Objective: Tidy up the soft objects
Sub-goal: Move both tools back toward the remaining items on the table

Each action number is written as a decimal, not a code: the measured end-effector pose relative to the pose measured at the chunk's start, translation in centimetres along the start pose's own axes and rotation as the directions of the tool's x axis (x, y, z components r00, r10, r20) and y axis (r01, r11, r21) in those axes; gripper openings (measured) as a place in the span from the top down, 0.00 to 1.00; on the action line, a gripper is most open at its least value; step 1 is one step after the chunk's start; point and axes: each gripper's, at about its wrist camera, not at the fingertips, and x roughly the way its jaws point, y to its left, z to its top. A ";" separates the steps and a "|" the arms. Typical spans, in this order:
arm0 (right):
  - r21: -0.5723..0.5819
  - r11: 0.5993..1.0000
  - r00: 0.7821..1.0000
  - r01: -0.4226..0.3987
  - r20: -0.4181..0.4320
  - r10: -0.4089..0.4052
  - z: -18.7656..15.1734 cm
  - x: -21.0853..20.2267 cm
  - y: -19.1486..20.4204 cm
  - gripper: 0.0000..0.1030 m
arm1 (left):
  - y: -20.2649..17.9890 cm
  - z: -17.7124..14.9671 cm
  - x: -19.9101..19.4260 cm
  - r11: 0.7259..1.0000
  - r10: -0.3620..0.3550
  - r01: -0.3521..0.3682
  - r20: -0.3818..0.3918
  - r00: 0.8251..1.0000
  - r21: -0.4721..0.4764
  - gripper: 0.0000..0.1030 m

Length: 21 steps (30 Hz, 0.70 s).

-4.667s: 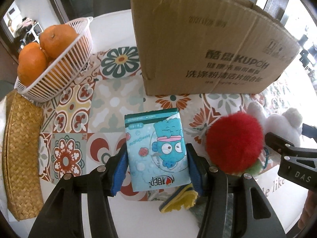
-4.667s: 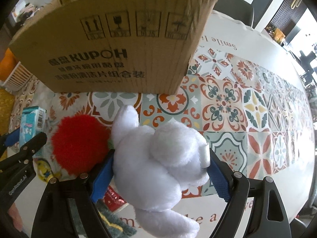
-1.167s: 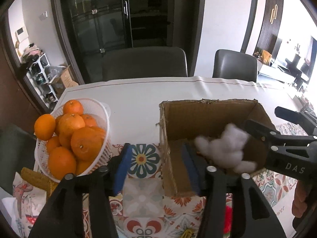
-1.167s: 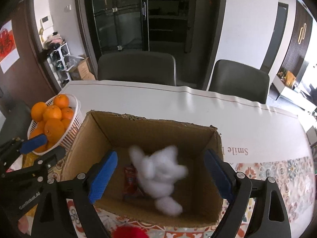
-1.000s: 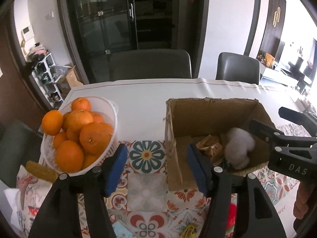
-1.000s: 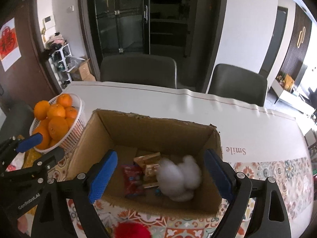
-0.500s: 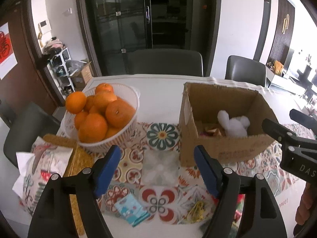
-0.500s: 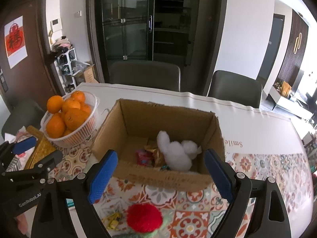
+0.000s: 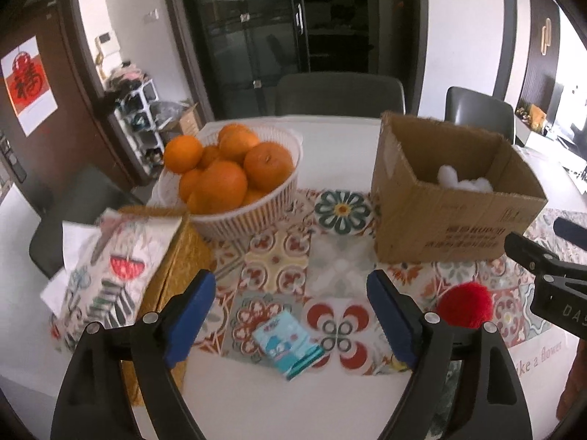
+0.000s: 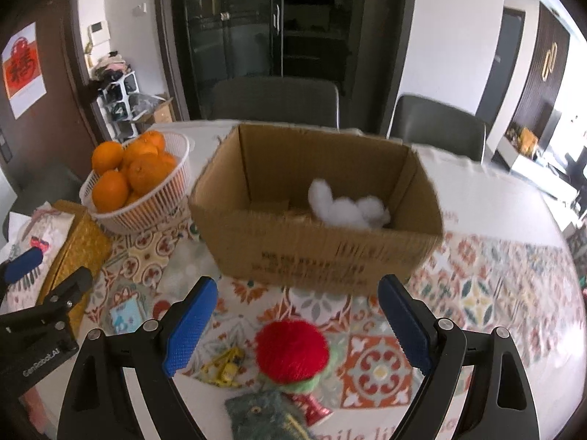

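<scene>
Now we are holding both grippers above the near edge of the desk (image 10: 495,198), each with its jaws standing wide apart and carrying nothing. The white plush toy (image 10: 348,207) is lying inside the cardboard box (image 10: 315,253), toward its right end, so that piece looks settled. What we judge to be next is the red pompom (image 10: 291,350), which is sitting on the patterned cloth just in front of the box's near wall. It is lying almost dead ahead of the right gripper (image 10: 297,324), between its blue pads and slightly below them, so a short drop straight forward should bring the jaws round it; being round, it is offering no long axis to line up with. From the left gripper (image 9: 291,315) the same pompom (image 9: 464,304) is lying off to the right, outside the jaws, so the right hand is the nearer one. The small blue tissue pack (image 9: 288,344) is resting flat between the left jaws, its long axis running diagonally toward the near right, which suits that hand. Writing is sparse: the box's print is too blurred to read, "DAS" is showing on one gripper body, "GenRobot.AI" on the other, and "ike a flower" on the cloth.
</scene>
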 end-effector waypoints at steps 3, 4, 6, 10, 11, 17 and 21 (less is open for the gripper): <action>0.048 0.999 0.999 -0.005 -0.040 0.007 -1.4 1.0 -0.2 0.12 | 0.3 -1.1 0.6 1.000 0.009 -0.009 -0.031 0.999 -0.021 0.18; 0.058 0.998 0.999 -0.008 -0.053 0.012 -1.8 1.4 -0.3 0.12 | 0.4 -1.5 0.9 1.000 0.005 -0.006 -0.042 0.999 -0.027 0.18; 0.077 0.997 0.998 -0.005 -0.069 0.010 -2.5 1.9 -0.3 0.12 | 0.4 -2.1 1.4 0.999 0.006 -0.009 -0.065 0.998 -0.042 0.18; 0.121 0.993 0.994 0.003 -0.104 0.010 -3.8 2.9 -0.5 0.12 | 0.5 -3.0 2.3 0.998 0.027 -0.032 -0.090 0.996 -0.053 0.17; 0.128 0.992 0.994 0.009 -0.112 0.006 -4.1 3.2 -0.5 0.12 | 0.6 -3.3 2.6 0.998 0.029 -0.035 -0.103 0.994 -0.060 0.17; 0.185 0.981 0.987 0.050 -0.159 -0.020 -6.3 4.9 -0.5 0.12 | 0.9 -4.5 4.8 0.988 0.048 -0.072 -0.170 0.984 -0.136 0.17; 0.216 0.972 0.983 0.092 -0.178 -0.053 -7.3 5.9 -0.8 0.12 | 1.2 -5.4 6.3 0.981 0.073 -0.108 -0.208 0.976 -0.163 0.17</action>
